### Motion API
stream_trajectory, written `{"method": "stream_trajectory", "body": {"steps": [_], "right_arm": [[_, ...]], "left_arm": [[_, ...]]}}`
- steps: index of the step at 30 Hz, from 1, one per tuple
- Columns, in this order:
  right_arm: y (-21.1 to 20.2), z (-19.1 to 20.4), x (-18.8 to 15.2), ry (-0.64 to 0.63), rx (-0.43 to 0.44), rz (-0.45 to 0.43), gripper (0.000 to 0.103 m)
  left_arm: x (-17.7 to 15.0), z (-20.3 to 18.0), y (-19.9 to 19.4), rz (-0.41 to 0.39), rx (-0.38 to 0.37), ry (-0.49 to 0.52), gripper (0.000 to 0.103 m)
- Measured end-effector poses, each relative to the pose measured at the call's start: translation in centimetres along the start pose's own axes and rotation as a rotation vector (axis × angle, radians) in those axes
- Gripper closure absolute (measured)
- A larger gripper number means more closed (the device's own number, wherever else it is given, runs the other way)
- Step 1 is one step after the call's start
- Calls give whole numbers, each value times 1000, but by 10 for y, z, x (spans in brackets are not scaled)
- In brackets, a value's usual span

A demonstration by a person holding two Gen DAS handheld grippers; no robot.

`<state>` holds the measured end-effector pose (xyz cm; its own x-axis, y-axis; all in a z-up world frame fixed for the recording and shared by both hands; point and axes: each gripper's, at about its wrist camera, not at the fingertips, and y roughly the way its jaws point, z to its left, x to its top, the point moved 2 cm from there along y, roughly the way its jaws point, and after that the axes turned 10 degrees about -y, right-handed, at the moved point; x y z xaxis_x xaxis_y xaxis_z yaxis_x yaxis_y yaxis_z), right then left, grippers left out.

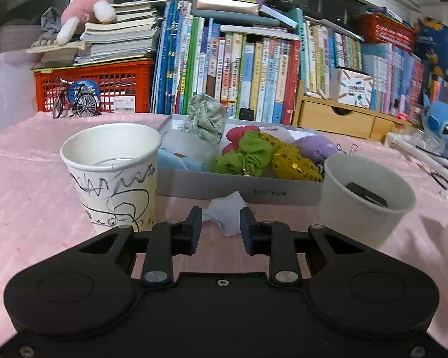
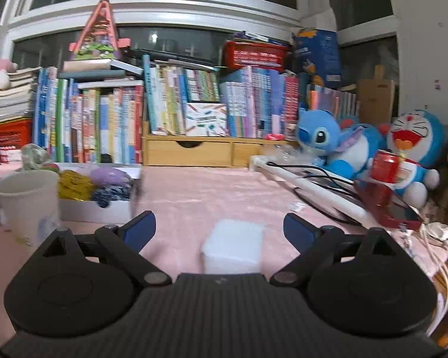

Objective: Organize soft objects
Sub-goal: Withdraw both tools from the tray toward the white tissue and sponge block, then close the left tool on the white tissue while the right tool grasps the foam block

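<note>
**Left tongs pinch a pale cloth; right tongs stand wide over a white block**

The left tongs (image 1: 221,214) are clenched on a crumpled pale cloth (image 1: 224,213). The cloth fills the narrow gap between the pads and lies on the pink table (image 1: 30,194), just short of the grey box (image 1: 239,186). That looks like a pick-up, and the box at 12 o'clock is probably where the cloth is headed. The box already holds a green scrunchie (image 1: 248,155), a gold sequined piece (image 1: 292,158), a purple plush (image 1: 316,146) and a grey-green rag (image 1: 206,119). A scribbled paper cup (image 1: 113,173) stands at 10 o'clock from the pads and a plain cup (image 1: 364,200) at 3 o'clock. The tongs therefore work in the lane between the two cups.

The right tongs (image 2: 221,220) are released, with the jaws spread wide. A white block (image 2: 231,244) sits between them and touches neither pad. I judge that they are lined up to take it and have not gripped it yet.

Only the left view shows the pinched cloth, the scribbled cup and a dark thing inside the plain cup. Only the right view shows the white block, and at 2 o'clock a blue plush toy (image 2: 322,143) and a red can (image 2: 385,167). It also shows the plain cup (image 2: 27,200) and the box corner (image 2: 98,207) at 9 o'clock.
</note>
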<state>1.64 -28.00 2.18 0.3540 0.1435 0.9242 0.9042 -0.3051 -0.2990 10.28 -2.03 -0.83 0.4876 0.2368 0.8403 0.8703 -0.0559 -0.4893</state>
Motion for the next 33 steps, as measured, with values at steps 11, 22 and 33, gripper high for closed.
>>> {"method": "stream_trajectory", "body": {"steps": [11, 22, 33], "right_arm": [[13, 1, -14, -7, 14, 68, 17], [21, 3, -17, 3, 41, 95, 43], [18, 8, -14, -6, 127, 60, 50]], "left_arm": [[3, -1, 19, 26, 30, -61, 65], [11, 0, 34, 84, 58, -158, 50], [14, 4, 32, 68, 18, -222, 70]]}}
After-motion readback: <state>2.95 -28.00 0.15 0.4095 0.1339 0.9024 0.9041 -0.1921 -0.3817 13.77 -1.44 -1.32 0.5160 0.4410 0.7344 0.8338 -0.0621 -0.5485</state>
